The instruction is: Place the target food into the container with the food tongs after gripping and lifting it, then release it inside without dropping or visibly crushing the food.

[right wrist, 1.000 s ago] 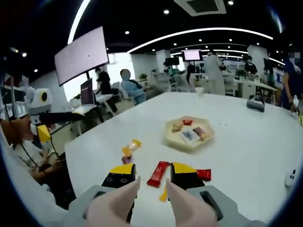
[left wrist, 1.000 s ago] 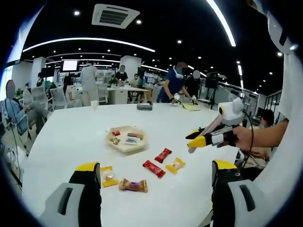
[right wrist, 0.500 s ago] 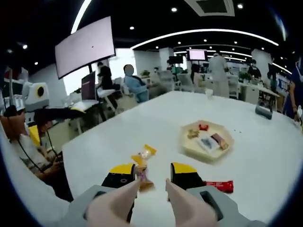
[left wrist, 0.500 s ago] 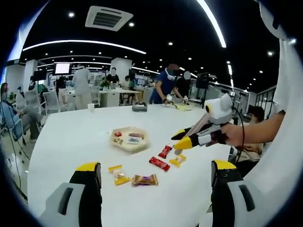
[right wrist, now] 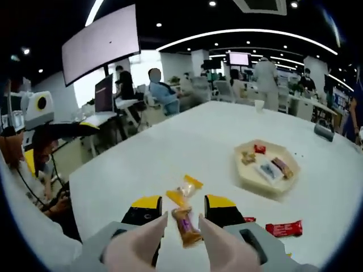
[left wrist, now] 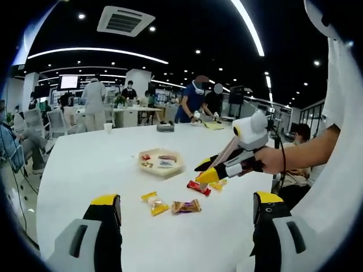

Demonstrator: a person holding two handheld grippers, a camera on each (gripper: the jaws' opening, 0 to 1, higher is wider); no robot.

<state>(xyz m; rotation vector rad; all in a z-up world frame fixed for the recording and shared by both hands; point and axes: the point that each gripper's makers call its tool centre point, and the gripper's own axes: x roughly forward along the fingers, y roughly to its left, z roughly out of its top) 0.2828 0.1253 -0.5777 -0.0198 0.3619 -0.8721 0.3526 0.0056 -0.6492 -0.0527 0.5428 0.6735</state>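
— What lies on the white desk point(left wrist: 85, 170)?

— A pale hexagonal tray point(left wrist: 161, 163) holding a few wrapped sweets sits near the middle. Nearer the person, loose snacks are scattered: a yellow-wrapped candy point(left wrist: 154, 203), a brown-wrapped bar point(left wrist: 186, 206) just beside it, and a red bar point(left wrist: 198, 187).

— And the tools?

— In the left gripper view, the left gripper point(left wrist: 184, 218) hangs over the near edge, its yellow-tipped fingers point(left wrist: 105, 208) spread wide and holding nothing. The right gripper point(left wrist: 205, 170), in a hand point(left wrist: 272, 160), hovers over the red bar. In the right gripper view its fingers point(right wrist: 146, 209) stand apart either side of the brown-wrapped bar point(right wrist: 186, 226), which lies on the desk; whether they touch it cannot be told. The tray point(right wrist: 271, 168) sits well apart, beyond.
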